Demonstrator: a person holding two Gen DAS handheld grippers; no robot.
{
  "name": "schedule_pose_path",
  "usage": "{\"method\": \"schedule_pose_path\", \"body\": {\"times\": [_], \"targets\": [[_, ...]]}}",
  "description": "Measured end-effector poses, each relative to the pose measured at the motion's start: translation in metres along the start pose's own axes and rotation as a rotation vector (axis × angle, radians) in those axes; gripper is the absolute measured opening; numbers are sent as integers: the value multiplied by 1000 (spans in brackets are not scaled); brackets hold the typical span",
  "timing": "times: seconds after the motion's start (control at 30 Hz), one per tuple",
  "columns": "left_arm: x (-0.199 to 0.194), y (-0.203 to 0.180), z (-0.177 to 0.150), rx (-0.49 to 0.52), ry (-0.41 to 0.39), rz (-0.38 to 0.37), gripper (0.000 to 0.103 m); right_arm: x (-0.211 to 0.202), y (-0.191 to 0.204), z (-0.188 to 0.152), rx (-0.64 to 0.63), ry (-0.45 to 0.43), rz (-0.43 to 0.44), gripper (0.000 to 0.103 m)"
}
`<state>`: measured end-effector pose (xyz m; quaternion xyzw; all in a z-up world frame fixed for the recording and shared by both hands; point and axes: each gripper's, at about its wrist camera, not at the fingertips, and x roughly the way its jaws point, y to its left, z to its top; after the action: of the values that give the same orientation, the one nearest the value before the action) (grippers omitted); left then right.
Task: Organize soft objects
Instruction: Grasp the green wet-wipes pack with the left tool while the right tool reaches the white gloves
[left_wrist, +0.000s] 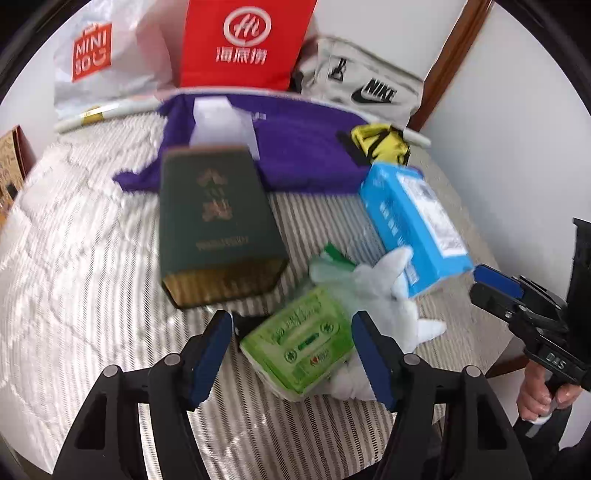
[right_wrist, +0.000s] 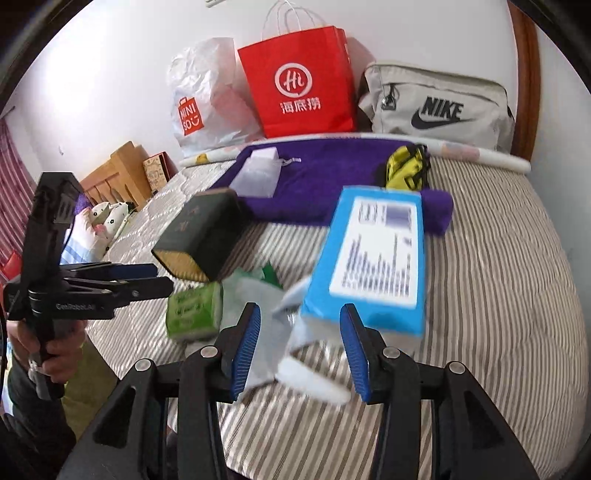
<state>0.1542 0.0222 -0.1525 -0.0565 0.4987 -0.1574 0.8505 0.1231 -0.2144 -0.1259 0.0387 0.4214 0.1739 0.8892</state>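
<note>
On the striped bed a green tissue pack (left_wrist: 299, 350) lies next to a grey-white plush toy (left_wrist: 388, 291). My left gripper (left_wrist: 291, 356) hovers open over the pack, one finger on each side and neither pad pressing on it. The side view shows that same left gripper (right_wrist: 164, 278) held just left of the tissue pack (right_wrist: 194, 314). My right gripper (right_wrist: 301, 350) is open, with the blurred plush toy (right_wrist: 295, 354) below its gap and nothing gripped. In the left wrist view the right gripper (left_wrist: 478, 284) sits beside the blue box (left_wrist: 413, 229).
A dark green box (left_wrist: 218, 229) and a purple towel (left_wrist: 295, 147) lie farther back, with a white pouch (left_wrist: 221, 122) and a yellow-black item (left_wrist: 380, 144) on the towel. Red paper bag (right_wrist: 299, 85), white plastic bag (right_wrist: 199, 99) and grey Nike bag (right_wrist: 439, 107) line the wall.
</note>
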Motion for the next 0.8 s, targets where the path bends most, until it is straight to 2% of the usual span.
{"method": "schedule_pose_path", "body": {"times": [0.17,0.33,0.57,0.7,0.8], "targets": [[18,2,-6,0,7,1,65,2,-9,-19,34,26,-1,45],[28,-7,-6,79,14,9,66,6,-17,-26,74,39,15,45],[25,-11,-16,147,-2,-26,78,10,-10,-29,37,47,7,45],[33,-13,-20,161,16,2,79,14,-9,-32,36,57,16,45],[35,-20,-24,215,-12,51,79,19,-8,-34,33,71,9,45]]}}
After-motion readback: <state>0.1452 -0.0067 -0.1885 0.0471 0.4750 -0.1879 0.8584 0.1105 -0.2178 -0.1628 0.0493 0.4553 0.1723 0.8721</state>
